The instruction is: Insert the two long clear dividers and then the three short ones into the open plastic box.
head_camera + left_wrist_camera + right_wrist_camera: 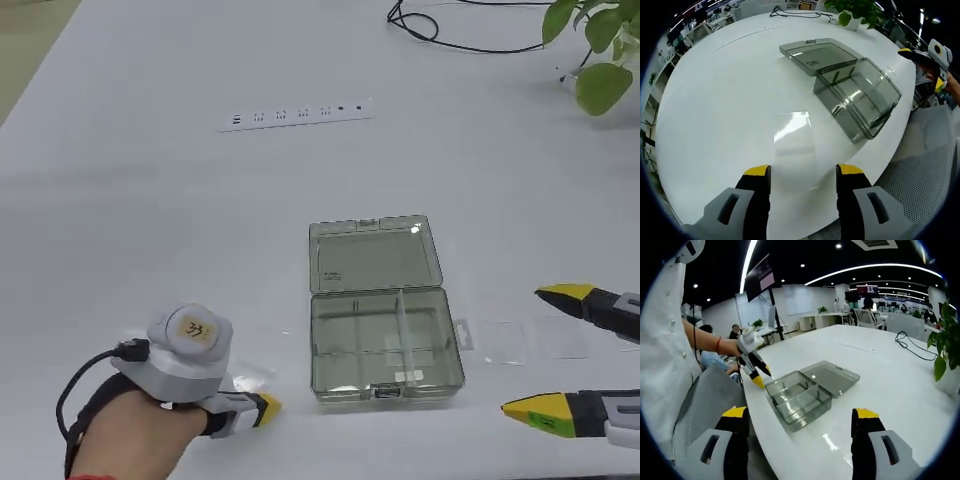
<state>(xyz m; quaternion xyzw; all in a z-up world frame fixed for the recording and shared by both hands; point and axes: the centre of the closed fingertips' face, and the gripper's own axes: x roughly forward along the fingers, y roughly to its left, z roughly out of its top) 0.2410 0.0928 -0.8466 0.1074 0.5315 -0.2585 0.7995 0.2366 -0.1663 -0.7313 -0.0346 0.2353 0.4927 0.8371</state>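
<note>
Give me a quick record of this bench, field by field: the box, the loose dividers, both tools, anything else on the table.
Box: smoky clear plastic box, lid open and flat behind it
Left tool: open, holding nothing
Right tool: open, holding nothing
Loose dividers: clear flat pieces right of the box; one clear piece ahead of the left tool
Also there: white power strip, black cable, green plant
</note>
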